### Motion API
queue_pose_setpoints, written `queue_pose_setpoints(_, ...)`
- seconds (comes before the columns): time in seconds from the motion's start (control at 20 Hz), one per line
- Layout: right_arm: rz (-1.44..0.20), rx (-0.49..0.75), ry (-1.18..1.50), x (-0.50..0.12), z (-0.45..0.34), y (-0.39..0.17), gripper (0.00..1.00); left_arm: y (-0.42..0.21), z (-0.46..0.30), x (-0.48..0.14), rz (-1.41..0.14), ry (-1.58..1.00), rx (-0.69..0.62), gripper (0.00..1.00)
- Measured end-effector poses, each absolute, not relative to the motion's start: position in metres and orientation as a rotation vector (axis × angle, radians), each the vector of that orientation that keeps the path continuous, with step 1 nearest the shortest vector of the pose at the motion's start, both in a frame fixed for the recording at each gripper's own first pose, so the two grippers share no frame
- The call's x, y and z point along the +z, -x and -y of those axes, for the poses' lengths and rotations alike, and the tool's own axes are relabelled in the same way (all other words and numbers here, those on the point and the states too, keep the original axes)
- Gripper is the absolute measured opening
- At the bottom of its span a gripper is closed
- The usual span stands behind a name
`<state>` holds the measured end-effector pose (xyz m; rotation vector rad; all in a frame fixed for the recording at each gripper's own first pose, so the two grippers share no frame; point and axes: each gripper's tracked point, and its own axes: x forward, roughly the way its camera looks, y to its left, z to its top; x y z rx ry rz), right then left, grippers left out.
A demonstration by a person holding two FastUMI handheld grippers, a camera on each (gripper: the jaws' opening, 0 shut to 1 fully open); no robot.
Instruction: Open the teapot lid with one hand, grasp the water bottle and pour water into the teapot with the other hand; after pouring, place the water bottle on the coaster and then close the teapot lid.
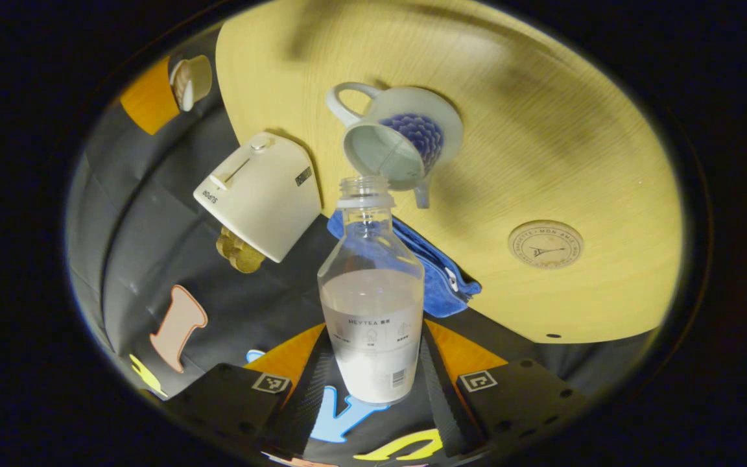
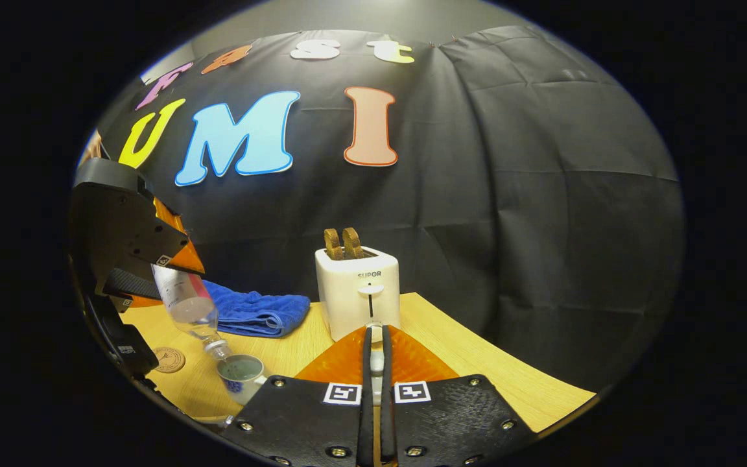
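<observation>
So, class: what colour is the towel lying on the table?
Blue towel, clearest in the right gripper view.

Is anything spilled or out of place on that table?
No spill that I can see. The water bottle, held tilted in the left tongs, has its open neck right over the open teapot, so that tilt is intended. The blue towel lies rumpled by the toaster, and the coaster sits bare.

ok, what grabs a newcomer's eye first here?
The clear plastic water bottle, clamped in the left hand-held gripper, tipped mouth-first over the open white teapot with blue pattern on the wooden table. Behind it, the white toaster holding two brown slices.
</observation>
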<state>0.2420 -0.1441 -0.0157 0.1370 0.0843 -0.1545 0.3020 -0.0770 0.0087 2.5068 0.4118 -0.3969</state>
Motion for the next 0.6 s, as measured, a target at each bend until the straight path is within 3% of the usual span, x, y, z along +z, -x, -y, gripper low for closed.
queue_pose_setpoints(0.6,-0.078,-0.149,-0.140,-0.0132,0.1432,-0.2410,0.04,-0.2985,0.0830,0.0087,-0.412,-2.559,-0.398,0.81)
